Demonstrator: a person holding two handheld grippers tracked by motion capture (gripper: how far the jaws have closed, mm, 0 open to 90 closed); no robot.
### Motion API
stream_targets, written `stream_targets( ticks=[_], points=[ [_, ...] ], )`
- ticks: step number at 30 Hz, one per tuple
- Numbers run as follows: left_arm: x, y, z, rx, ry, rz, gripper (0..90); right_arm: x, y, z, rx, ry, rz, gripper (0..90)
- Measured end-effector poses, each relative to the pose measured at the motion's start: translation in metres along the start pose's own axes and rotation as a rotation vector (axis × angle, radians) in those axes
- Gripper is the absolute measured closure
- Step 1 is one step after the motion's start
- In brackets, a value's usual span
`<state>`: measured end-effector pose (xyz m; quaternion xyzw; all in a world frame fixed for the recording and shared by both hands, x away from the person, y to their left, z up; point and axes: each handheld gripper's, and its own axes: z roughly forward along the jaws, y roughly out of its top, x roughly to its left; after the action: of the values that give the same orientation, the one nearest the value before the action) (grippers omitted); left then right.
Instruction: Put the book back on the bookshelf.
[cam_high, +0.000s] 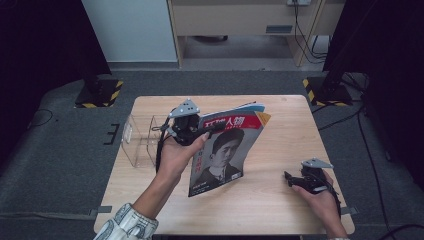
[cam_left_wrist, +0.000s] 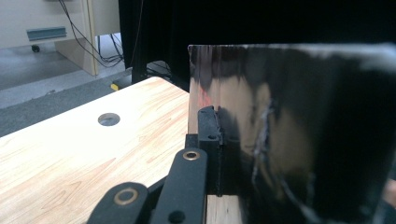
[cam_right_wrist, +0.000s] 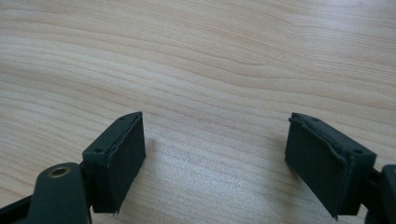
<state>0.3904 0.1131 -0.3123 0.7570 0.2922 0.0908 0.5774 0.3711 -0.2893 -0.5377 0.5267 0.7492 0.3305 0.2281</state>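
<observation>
Two grippers over one wooden table (cam_high: 280, 200). Nearest, at five o'clock: right gripper (cam_high: 289, 178), jaws spread wide, nothing between them, resting low over bare wood. At table centre: magazine (cam_high: 226, 150), portrait cover, lifted and tilted, its lower corner near the tabletop. Left gripper (cam_high: 210, 131), toward eleven o'clock of it, is clamped on its upper edge. Farther, at nine o'clock: clear plastic box (cam_high: 140, 140), standing at the table's edge.

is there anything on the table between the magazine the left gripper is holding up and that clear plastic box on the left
Nothing separate lies between them. The left gripper, shut on the magazine at its upper left edge, and the hand holding it fill the gap between magazine and clear box. The right gripper rests open, well off to the right.
</observation>
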Motion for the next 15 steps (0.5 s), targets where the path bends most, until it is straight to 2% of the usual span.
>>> stream_targets(
  ticks=[15],
  points=[
    [0.0048,-0.0093,-0.0088,0.004,-0.005,0.000,86.3,0.0003,0.0000,0.0001,-0.001,-0.003,0.002,20.3]
  ],
)
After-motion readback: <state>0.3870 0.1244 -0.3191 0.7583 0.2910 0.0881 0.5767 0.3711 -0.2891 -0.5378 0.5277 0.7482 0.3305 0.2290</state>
